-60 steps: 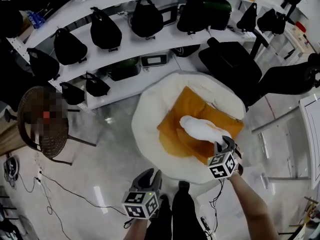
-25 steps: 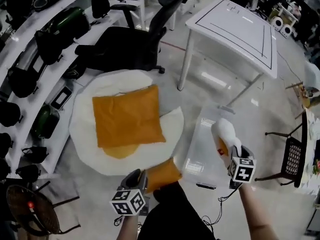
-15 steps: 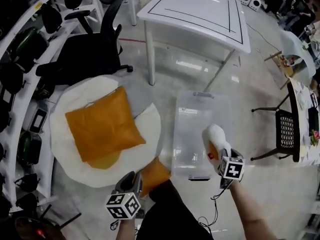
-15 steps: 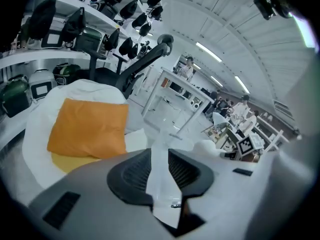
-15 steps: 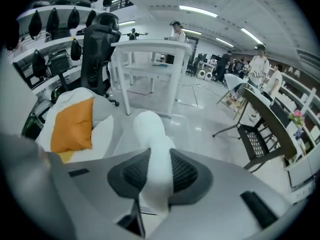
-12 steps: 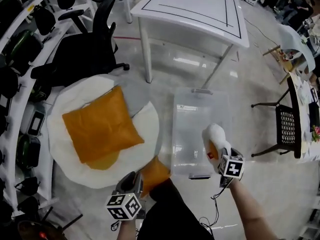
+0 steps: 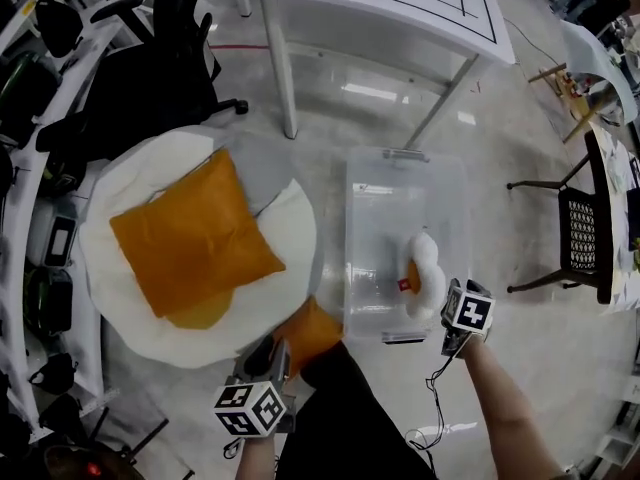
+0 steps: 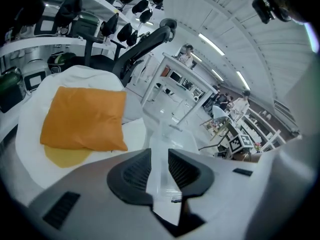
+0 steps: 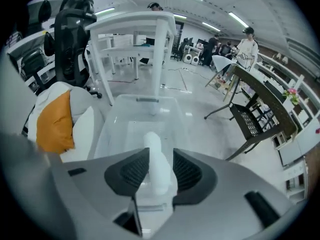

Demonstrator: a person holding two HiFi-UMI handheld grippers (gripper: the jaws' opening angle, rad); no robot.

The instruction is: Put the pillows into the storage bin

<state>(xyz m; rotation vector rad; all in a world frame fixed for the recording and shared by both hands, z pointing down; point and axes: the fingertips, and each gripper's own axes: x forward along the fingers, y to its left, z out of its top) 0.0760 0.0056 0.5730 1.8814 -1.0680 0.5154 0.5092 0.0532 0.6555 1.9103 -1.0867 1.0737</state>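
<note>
1. The right gripper [image 7: 447,298] sits at the near right corner of the bin [image 7: 385,218]. Its jaws have just been opening, with the end of the white pillow [image 7: 425,273] between them. That end fills the gap and touches both pads, so I take it as lightly held.
2. The rest of the white pillow lies inside the bin, along its right wall.
3. Risk: the soft cover may cling to a pad. If the gripper lifts before the jaws clear it, the pillow could be dragged back out over the bin's near wall.
4. Risk: the held end sits close to the near wall. Let go there, it could drape over the rim rather than drop in.
5. The left gripper [image 7: 272,353] hangs left of the bin, jaws apart, gripping nothing.
6. The orange pillow [image 7: 195,238] lies well left of the bin on a round white cushion [image 7: 290,228]. It looks broad against the bin's width, so it may jam on the rim or push the light bin along the glossy floor.
7. Only the right gripper view shows the pillow's end between the pads. The head view shows its body inside the bin.
8. Only the left gripper view shows that its gap is empty. The head view alone shows an orange thing [image 7: 312,330] near the bin's near left corner; I cannot tell what it is.
</note>
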